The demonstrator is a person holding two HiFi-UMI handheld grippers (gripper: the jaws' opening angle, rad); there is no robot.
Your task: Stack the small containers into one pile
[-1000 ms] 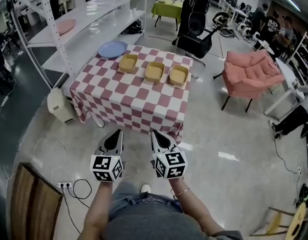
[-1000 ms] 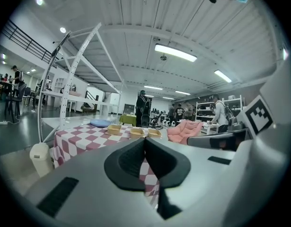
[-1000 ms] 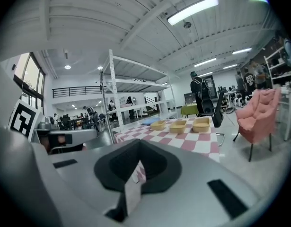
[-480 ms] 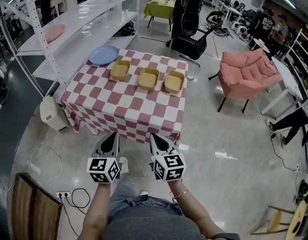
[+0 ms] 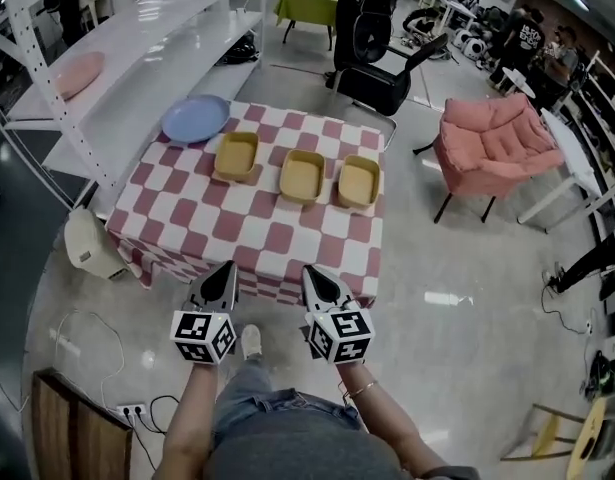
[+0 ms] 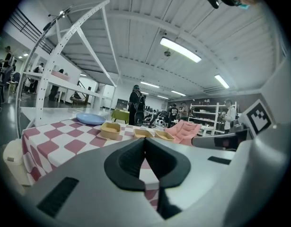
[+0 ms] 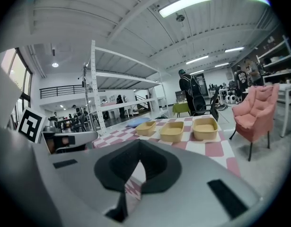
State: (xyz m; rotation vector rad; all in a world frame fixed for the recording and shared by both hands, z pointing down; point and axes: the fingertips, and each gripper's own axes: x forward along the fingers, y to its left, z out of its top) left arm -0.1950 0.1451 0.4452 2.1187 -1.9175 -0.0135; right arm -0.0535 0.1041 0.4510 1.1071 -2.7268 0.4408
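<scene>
Yellow containers (image 5: 303, 176) sat apart in row, far side of table (image 5: 187, 230); none stacked. Left tongs (image 5: 230, 265), right tongs (image 5: 307, 269) pressed together, empty.

On the table (image 5: 237, 230), three containers sit in a row toward its far side: left container (image 5: 236, 156), middle container (image 5: 303, 175), right container (image 5: 358, 182), each apart. A plate (image 5: 195, 119) lies at the far left corner. Around the table: rack (image 5: 137, 38) left, armchair (image 5: 497, 148) right, office chair (image 5: 382, 78) behind.
</scene>
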